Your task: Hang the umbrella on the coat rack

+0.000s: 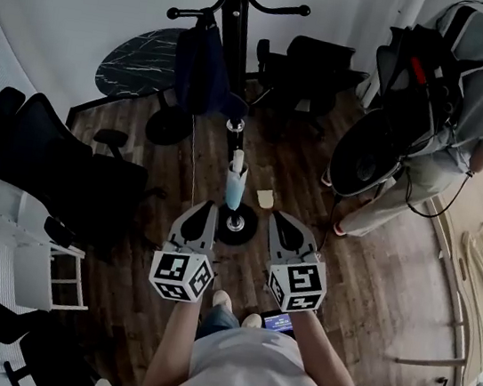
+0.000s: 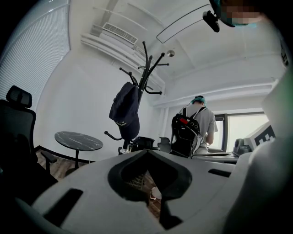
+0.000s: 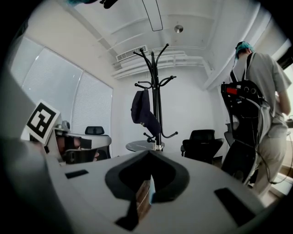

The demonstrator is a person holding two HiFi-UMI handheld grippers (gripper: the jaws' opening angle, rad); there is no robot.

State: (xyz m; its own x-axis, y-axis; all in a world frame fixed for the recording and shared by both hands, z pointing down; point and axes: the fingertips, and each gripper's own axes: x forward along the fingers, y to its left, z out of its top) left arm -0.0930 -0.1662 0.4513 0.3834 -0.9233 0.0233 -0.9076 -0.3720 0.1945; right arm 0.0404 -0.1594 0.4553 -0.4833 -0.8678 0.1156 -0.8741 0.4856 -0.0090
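1 coat rack (image 1: 234, 25), black, stands top centre in the head view. 1 dark cap (image 1: 201, 69) hangs on a hook on its left side. 1 umbrella (image 1: 235, 187), folded, light blue w/ white top, sits upright against the rack's pole, low down, just above the round base. Can't tell if it hangs from a low hook or only leans there.

2 grippers, both short of the rack base on the person's side, apart from the umbrella. The left gripper (image 1: 203, 209) is just left of the base and the right gripper (image 1: 281, 219) just right of it. In the left gripper view the left gripper (image 2: 147, 153) has its jaws together w/ nothing btwn them. The right gripper view shows the same for the right gripper (image 3: 149, 153): jaws together, empty, rack straight ahead.

1 round dark table (image 1: 140, 60) sits left of the rack, by the wall. 2 black office chairs show clearly: one chair (image 1: 49, 159) well left of the rack, the other chair (image 1: 310, 63) just right of it at the back. 1 other person (image 1: 472, 96) w/ a backpack stands well right of the rack, back turned in both gripper views. Wood floor (image 1: 372, 279) throughout.
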